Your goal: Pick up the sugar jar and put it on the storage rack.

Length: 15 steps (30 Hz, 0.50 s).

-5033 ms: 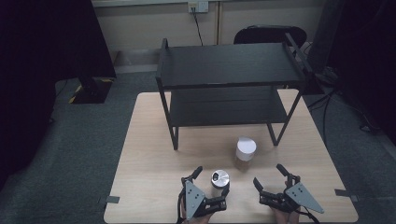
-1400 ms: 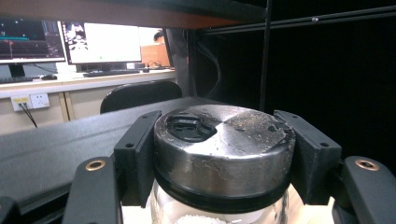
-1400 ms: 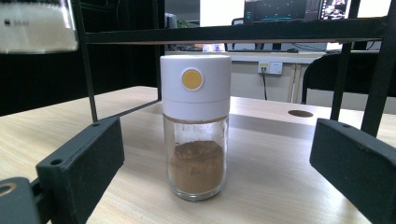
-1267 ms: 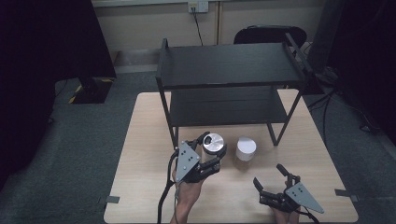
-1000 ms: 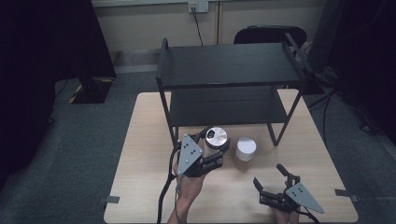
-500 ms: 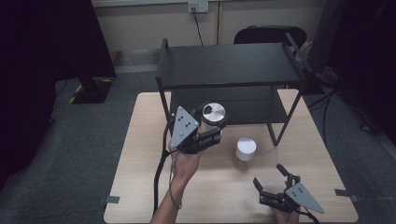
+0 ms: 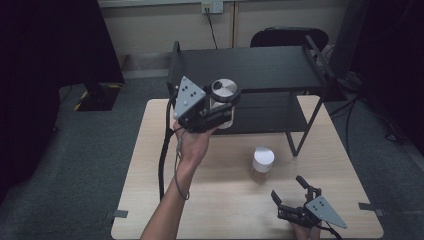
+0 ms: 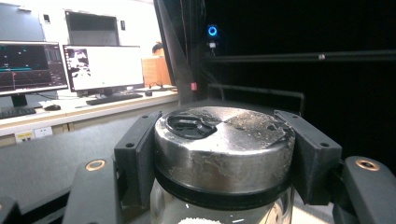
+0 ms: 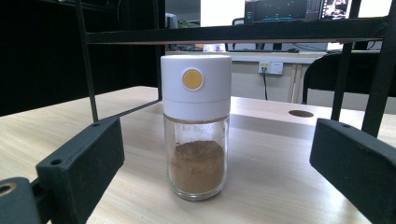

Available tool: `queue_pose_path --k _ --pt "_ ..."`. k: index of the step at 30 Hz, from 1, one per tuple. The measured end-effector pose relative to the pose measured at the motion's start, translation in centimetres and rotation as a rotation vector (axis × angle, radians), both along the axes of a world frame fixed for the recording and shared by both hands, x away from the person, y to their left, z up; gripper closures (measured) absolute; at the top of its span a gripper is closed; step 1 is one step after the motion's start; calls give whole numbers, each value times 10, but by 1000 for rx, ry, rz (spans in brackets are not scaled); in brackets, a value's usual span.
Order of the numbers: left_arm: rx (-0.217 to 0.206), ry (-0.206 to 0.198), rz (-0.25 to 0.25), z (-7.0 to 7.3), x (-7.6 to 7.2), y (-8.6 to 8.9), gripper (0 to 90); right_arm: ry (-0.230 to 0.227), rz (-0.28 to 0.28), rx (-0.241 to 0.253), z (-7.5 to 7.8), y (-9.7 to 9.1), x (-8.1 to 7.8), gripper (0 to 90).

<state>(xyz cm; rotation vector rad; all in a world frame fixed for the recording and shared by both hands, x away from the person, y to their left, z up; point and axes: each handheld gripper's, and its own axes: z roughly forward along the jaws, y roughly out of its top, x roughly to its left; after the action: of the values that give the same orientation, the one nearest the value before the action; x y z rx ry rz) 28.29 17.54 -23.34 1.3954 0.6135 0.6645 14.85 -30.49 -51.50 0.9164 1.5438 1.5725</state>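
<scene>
Using the black two-tier rack (image 7: pixel 250 67) as the reference point here. Closest to the camera, well in front of the rack near the table's (image 7: pixel 150 150) front edge, the right gripper (image 7: pixel 295 196) sits low with its jaws spread wide and nothing between them. In the right gripper view those jaws frame the spice jar (image 9: pixel 196 126) from a distance, not touching it.

That spice jar (image 7: pixel 263 162) stands upright on the table just in front of the rack's right front leg. It's got a white cap with a yellow-orange dot and clear glass with brown powder at the bottom.

Further back, the left gripper (image 7: pixel 222 102) is lifted up at the rack's front left corner, about level with the top shelf. It's clamped on a glass jar with a metal lid (image 7: pixel 223 95), jaws pressing against the lid's sides. In the left gripper view the lid (image 8: pixel 224 140) looks scuffed, has a small black flip tab, and there's something white inside the glass.

Behind the rack there's a dark chair (image 7: pixel 287 37) and a wall outlet (image 7: pixel 212 7).
</scene>
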Motion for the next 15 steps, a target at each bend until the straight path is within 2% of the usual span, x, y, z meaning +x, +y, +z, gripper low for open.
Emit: queue_pose_path --k 3,6,8,11,15 --pt "-6 6 3 12 3 -3 354 -1 -3 -1 0 0 0 17" --pt "33 -26 29 24 3 -11 354 -2 -2 -2 0 0 0 17" --pt "41 -23 45 32 7 -13 354 -1 -2 -1 0 0 0 17" --pt "37 -33 66 38 14 -14 354 -1 -1 -1 0 0 0 17" --pt "24 -26 94 43 27 -17 354 -1 2 -1 0 0 0 17"
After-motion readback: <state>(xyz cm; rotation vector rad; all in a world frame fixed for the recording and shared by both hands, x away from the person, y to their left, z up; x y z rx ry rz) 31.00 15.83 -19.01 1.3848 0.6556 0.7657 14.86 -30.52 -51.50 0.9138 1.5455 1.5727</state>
